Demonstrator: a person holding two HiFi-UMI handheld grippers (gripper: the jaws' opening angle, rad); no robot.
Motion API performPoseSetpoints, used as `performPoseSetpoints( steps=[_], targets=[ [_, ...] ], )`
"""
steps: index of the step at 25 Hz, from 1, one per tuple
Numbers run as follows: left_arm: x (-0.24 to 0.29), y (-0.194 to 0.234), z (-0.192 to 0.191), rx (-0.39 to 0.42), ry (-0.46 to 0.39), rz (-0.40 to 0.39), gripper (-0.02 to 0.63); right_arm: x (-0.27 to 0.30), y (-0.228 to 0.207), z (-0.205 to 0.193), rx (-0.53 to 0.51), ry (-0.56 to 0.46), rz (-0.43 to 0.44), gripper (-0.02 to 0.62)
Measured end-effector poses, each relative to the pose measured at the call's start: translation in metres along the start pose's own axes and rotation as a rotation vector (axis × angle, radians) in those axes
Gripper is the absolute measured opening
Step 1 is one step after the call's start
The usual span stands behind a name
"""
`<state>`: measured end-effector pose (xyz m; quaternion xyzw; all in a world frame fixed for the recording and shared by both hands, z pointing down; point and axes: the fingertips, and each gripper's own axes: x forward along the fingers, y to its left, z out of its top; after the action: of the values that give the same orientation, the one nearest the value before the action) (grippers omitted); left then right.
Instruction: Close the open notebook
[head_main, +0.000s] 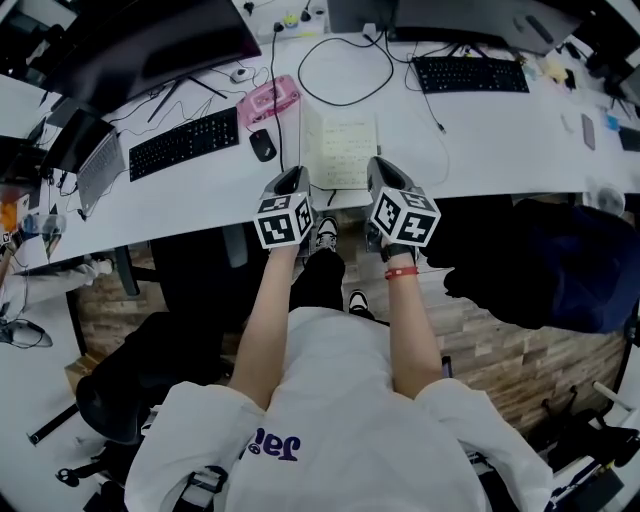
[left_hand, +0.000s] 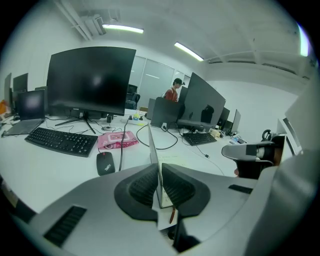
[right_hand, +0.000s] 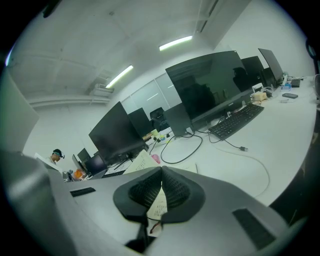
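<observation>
Cream paper with dark handwriting: the notebook (head_main: 342, 150) sits at the near edge of the white desk (head_main: 500, 130), about mid-desk, between the two grippers. It is not closed.

- Right half: lies flat on the desk, written side up.
- Left half: lifted and roughly upright. In the head view it shows only as a thin line along the left side of the flat page. In the left gripper view it is edge-on, a thin sheet running away towards the far side. I cannot tell whether it is a cover or a bundle of leaves.

Left gripper (left_hand: 160, 180): the ribbed black pads are pressed together on the near edge of the upright half, with the sheet pinched between them.

Right gripper (right_hand: 161, 182): the pads meet at their tips, and written paper is caught between them lower down. It is clamped on the near edge of the notebook's right half.

A thin reddish strand (right_hand: 150, 227) hangs just below the pads; I cannot make out what it is.

Surroundings:
- A black mouse (head_main: 262, 145) is just left of the notebook.
- A pink pouch (head_main: 268, 100) lies beyond the mouse, on the far side.
- A black keyboard (head_main: 185, 143) is further left.
- A second keyboard (head_main: 470, 73) is far right.
- A black cable (head_main: 345, 70) loops on the desk just beyond the notebook's far edge.
</observation>
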<state>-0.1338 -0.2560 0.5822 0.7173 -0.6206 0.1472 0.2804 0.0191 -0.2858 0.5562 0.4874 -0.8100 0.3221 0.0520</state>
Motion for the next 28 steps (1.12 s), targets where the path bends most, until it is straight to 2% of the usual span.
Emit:
performPoseSetpoints(
  steps=[10,28],
  targets=[
    [0.002,-0.019,0.0,0.048,-0.007,-0.01,0.04,-0.013,-0.009,0.004,0.009,-0.016,-0.012,0.015],
    [0.008,-0.04,-0.002,0.046,-0.029,-0.039,0.043,-0.026,-0.021,-0.001,0.016,-0.017,-0.037,0.016]
  ],
)
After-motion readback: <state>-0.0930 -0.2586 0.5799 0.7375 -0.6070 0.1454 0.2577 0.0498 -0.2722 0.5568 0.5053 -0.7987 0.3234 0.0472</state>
